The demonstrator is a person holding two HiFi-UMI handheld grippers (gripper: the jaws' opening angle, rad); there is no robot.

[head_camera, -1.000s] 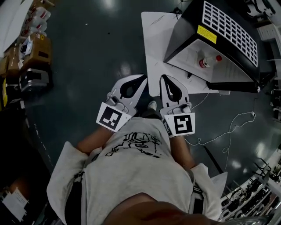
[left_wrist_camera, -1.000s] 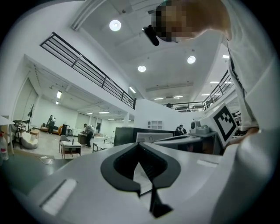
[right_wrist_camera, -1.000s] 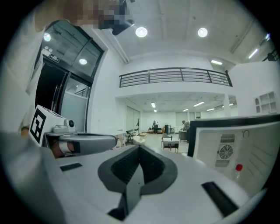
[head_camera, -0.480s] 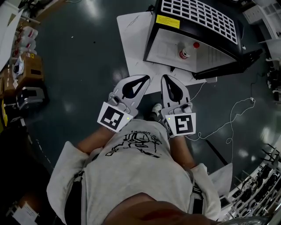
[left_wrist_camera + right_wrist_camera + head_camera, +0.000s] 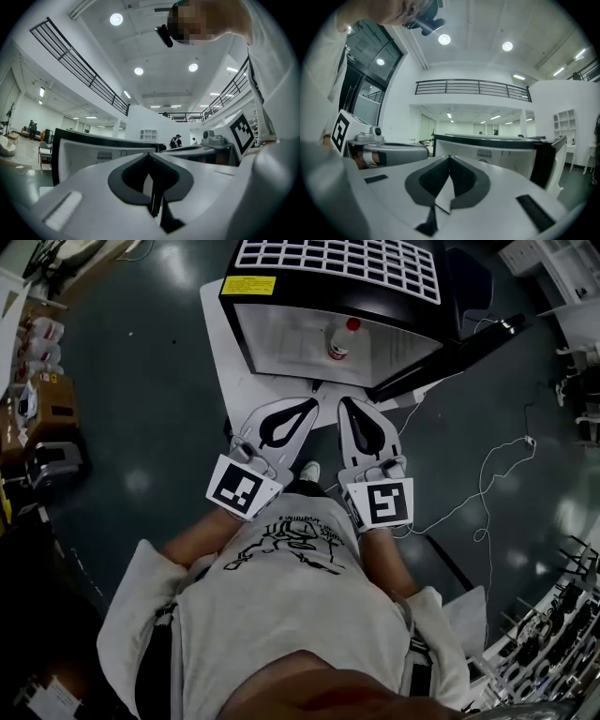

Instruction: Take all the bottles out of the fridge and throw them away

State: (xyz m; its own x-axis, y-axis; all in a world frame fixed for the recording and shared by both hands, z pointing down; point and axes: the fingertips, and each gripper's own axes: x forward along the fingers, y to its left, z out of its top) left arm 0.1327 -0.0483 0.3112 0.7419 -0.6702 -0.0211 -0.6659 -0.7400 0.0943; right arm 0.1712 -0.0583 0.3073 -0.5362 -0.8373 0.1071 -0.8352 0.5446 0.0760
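Change: a moment ago the fridge (image 5: 328, 259) sat at the upper right; it is now top centre, straight ahead of the person.
Head view: the door (image 5: 459, 351) hangs open to the right. One red-capped bottle (image 5: 342, 338) stands upright inside. The left gripper (image 5: 307, 406) and right gripper (image 5: 345, 405) sit side by side, just short of the opening.
Left gripper view: jaws pressed together with nothing between them, fridge ahead.
Right gripper view: jaws closed and empty, fridge front ahead.

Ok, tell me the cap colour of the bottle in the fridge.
Red cap, clearest in the head view.
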